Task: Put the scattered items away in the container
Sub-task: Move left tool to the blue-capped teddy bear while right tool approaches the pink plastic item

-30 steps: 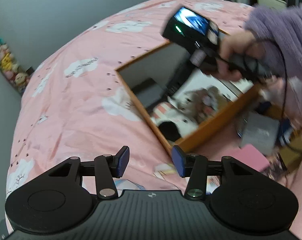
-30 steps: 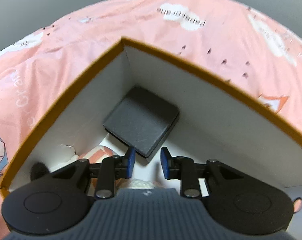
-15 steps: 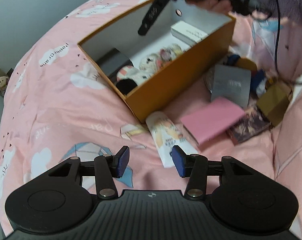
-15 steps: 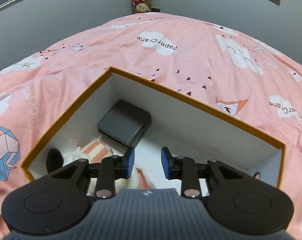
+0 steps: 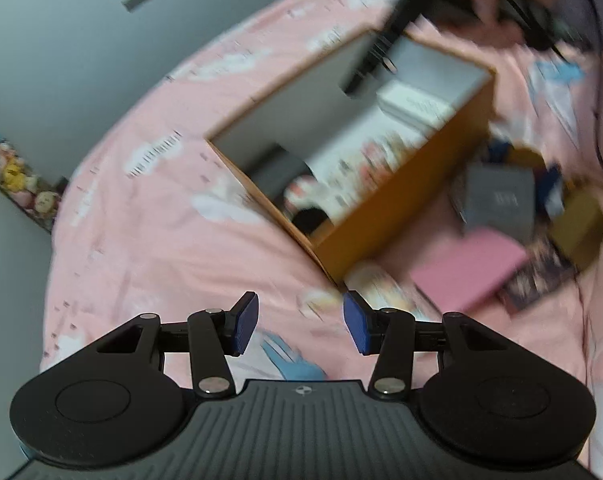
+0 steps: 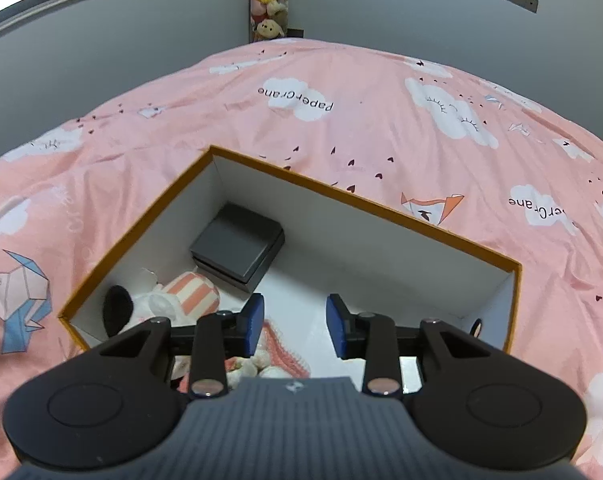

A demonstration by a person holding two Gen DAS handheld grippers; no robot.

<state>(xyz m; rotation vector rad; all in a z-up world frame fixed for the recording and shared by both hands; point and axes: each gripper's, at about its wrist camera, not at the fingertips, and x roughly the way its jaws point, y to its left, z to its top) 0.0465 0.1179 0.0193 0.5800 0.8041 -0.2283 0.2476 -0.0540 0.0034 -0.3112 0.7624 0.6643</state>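
both grippers empty over the bed, box partly filled

the right gripper [image 6: 294,320] hangs above the orange box [image 6: 365,201], its blue pads apart with nothing between them; its jaws have just been opening. below it, inside the white-lined box, a dark case [image 6: 237,246] sits in the far corner. a plush [image 6: 173,300] with a striped part and a black ear lies beside the case, along the box's left wall, and runs under the gripper. in the left view a white carton [image 5: 415,104] lies at the other end of the box.

the left gripper [image 5: 300,323] is over the pink quilt [image 5: 161,216], just off the box's near corner, jaws moderately wide and empty. this view is blurred. outside the box, along its near long side, lie the loose items: a printed tube [image 5: 385,286] at the corner, a pink pad [image 5: 467,274] just beside it, a grey box [image 5: 499,202] further on, and a brown box [image 5: 579,224] and a dark patterned card [image 5: 535,282] towards the bed's right edge. the rest of that heap is too smeared to tell.

a hand [image 5: 497,0] in a purple sleeve [image 5: 597,4] holds the right gripper above the box's far end.
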